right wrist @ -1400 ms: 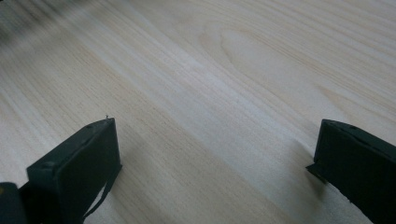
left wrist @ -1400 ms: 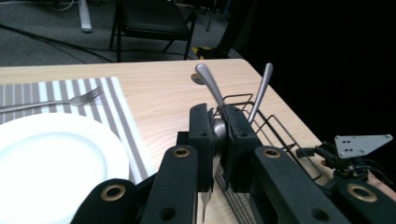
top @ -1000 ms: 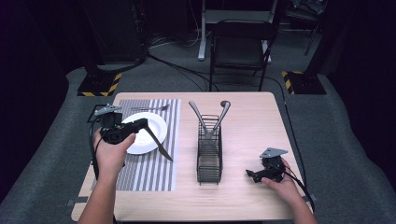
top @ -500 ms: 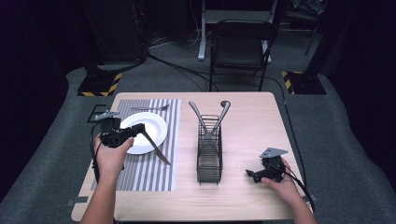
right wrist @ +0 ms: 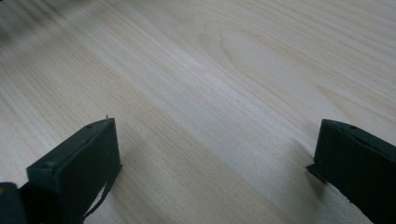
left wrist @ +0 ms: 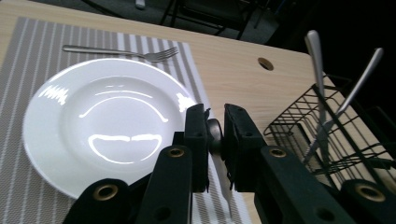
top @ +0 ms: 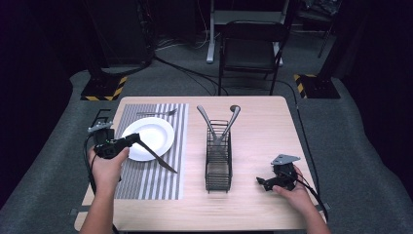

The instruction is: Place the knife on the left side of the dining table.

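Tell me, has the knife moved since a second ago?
Yes. The knife, held in the left tongs, has slid slightly toward the table's left edge, relative to the plate.

No words, labels, brand names or numbers can be read anywhere in these views. The only sign-like markings are the yellow-and-black hazard stripes (top: pixel 103 90) on a dark base standing on the floor beyond the worktop's far left corner, and a matching set of hazard stripes (top: pixel 311 84) on another base beyond its far right corner; neither carries lettering.
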Available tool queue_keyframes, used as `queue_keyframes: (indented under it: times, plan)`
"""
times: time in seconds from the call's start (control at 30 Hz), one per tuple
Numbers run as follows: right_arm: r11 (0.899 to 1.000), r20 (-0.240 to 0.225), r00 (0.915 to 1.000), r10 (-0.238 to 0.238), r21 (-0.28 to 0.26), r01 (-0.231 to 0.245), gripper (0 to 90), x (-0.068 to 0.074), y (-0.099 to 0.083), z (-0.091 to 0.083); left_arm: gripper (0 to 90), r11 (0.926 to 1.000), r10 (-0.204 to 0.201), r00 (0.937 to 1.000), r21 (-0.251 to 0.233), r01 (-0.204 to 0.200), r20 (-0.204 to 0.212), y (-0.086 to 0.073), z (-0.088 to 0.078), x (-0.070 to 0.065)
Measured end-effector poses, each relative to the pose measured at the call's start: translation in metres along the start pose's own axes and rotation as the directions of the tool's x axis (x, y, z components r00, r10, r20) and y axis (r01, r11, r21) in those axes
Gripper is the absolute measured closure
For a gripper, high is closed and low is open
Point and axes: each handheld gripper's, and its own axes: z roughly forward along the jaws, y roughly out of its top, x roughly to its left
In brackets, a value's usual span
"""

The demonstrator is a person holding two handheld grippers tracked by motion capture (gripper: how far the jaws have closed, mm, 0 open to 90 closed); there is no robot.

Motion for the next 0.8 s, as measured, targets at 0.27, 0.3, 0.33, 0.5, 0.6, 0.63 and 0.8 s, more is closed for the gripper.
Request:
queue_keyframes:
  times: [0.27, 0.3, 0.33, 0.5, 0.6, 0.63, 0.8]
  plan:
    - [1.000, 0.000, 1.0000, 0.000, 0.000, 0.000, 0.0, 0.000, 0.000, 0.000, 77.3, 0.9995, -0.033, 0.9993, 0.000, 0.033, -0.017, -0.008, -0.002, 0.022]
    - [1.000, 0.000, 1.0000, 0.000, 0.000, 0.000, 0.0, 0.000, 0.000, 0.000, 76.9, 0.9995, -0.032, 0.9993, -0.002, 0.032, -0.021, -0.009, -0.001, 0.024]
    - [1.000, 0.000, 1.0000, -0.001, 0.000, 0.001, 0.0, 0.000, 0.000, 0.000, 76.6, 0.9994, -0.033, 0.9991, 0.002, 0.033, -0.025, -0.009, -0.001, 0.025]
    - [1.000, 0.000, 1.0000, 0.000, 0.000, 0.000, 0.0, 0.000, 0.000, 0.000, 75.1, 0.9989, -0.047, 0.9979, 0.003, 0.047, -0.044, -0.013, 0.001, 0.035]
    - [1.000, 0.001, 1.0000, 0.000, 0.000, 0.000, 0.0, 0.000, 0.000, 0.000, 74.6, 0.9983, -0.058, 0.9975, -0.003, 0.058, -0.040, -0.017, 0.001, 0.042]
    - [1.000, 0.001, 1.0000, 0.003, 0.001, -0.003, 0.0, 0.000, 0.000, 0.000, 74.4, 0.9986, -0.053, 0.9978, -0.001, 0.053, -0.038, -0.018, 0.001, 0.044]
    - [1.000, 0.001, 1.0000, 0.009, 0.008, -0.009, 0.0, 0.000, 0.000, -0.001, 73.8, 0.9971, -0.077, 0.9963, -0.005, 0.076, -0.039, -0.023, 0.002, 0.054]
